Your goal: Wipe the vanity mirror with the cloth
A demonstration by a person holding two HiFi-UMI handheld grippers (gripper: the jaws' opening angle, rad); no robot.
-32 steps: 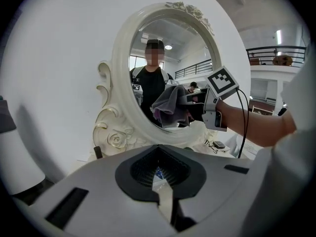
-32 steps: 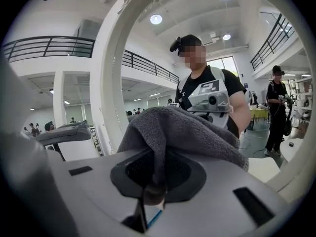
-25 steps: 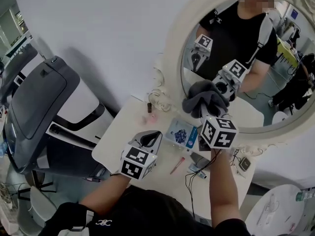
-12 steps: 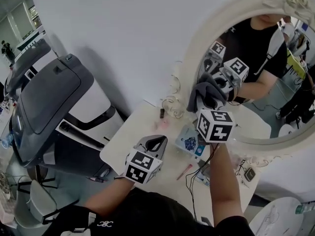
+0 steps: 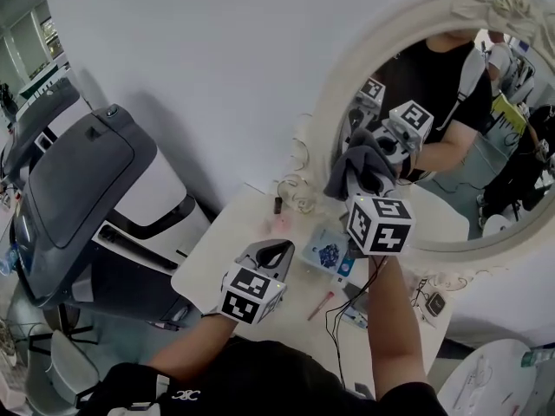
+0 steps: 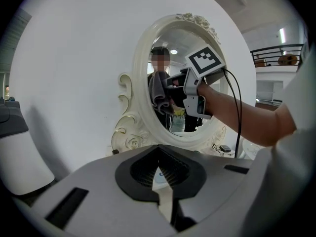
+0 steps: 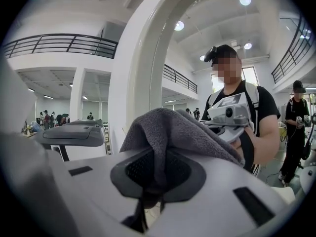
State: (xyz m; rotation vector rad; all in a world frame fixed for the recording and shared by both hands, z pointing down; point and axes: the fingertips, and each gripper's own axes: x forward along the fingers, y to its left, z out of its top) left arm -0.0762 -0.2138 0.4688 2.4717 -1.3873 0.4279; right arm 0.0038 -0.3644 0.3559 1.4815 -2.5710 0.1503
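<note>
Much of the wiping is judged to remain, though no streaks or cleaned patches can be told apart on the glass. The mirror is stood at the back of the counter, and only its 8 o'clock edge is being covered. The cloth is held up there against the glass, or just off it; contact cannot be settled. The rest of the glass, from 9 o'clock round through 12 to 5, is judged still to be wiped.

The right gripper is raised to the mirror with its jaws clamped on the cloth, which is draped over them and bunched forward. The left gripper is held low over the counter at 7 o'clock from the right one. Its jaws are brought together with nothing between them, and no part in the wiping is taken by it.

Against the frame of a second ago, the cloth is found closer to the frame's left rim and slightly higher on the glass. More of the mirror's carved top is now taken in by the head view. The left gripper is found in much the same place.
</note>
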